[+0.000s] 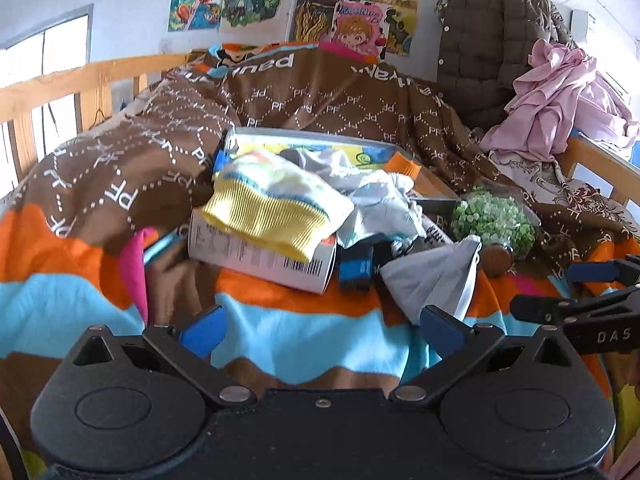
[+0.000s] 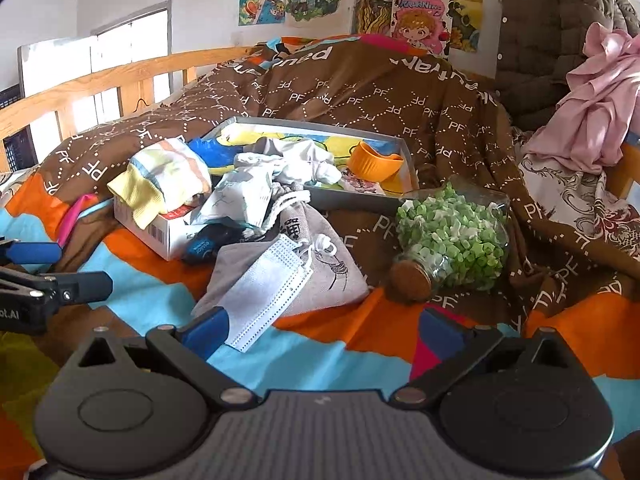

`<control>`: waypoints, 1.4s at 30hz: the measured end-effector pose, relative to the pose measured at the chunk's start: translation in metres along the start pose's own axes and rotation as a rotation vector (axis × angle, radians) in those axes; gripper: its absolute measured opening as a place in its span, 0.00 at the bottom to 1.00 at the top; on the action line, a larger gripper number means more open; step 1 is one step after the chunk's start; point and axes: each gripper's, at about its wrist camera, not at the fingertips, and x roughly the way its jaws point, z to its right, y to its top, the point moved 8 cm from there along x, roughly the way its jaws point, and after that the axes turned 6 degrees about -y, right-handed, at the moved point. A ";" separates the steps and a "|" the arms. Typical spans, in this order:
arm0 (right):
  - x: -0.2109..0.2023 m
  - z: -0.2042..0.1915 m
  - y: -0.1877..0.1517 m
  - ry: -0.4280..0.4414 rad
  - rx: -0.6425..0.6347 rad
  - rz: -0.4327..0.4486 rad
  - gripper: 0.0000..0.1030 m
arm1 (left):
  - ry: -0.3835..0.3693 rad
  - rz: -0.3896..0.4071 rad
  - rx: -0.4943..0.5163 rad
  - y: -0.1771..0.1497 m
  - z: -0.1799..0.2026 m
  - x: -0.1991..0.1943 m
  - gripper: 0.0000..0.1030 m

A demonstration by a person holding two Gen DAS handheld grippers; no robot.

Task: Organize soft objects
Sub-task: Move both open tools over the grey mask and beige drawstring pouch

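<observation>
Soft clutter on a bed, both claws hovering wide open and empty before it.

On the brown, orange and blue patterned bedspread (image 2: 320, 360), a yellow-cuffed knitted sock (image 2: 160, 184) drapes over a white cardboard box (image 2: 160, 232) ahead of the left claw (image 1: 320, 332). Crumpled white cloth (image 2: 280, 168) spills from a shallow grey tray (image 2: 408, 152). A pale blue pleated face mask (image 2: 268, 288) lies on a grey drawstring pouch (image 2: 320, 264), just beyond the right claw (image 2: 320, 332), touching its left fingertip. Further right lies a corked glass jar of green bits (image 2: 452, 240).
</observation>
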 end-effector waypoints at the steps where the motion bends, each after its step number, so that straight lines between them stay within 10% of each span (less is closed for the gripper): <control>1: 0.001 0.000 0.000 -0.001 -0.003 -0.007 1.00 | 0.000 -0.007 -0.003 -0.002 -0.002 0.002 0.99; 42: 0.031 0.022 -0.005 -0.133 -0.240 -0.003 1.00 | -0.150 0.002 0.216 0.000 0.060 0.034 0.99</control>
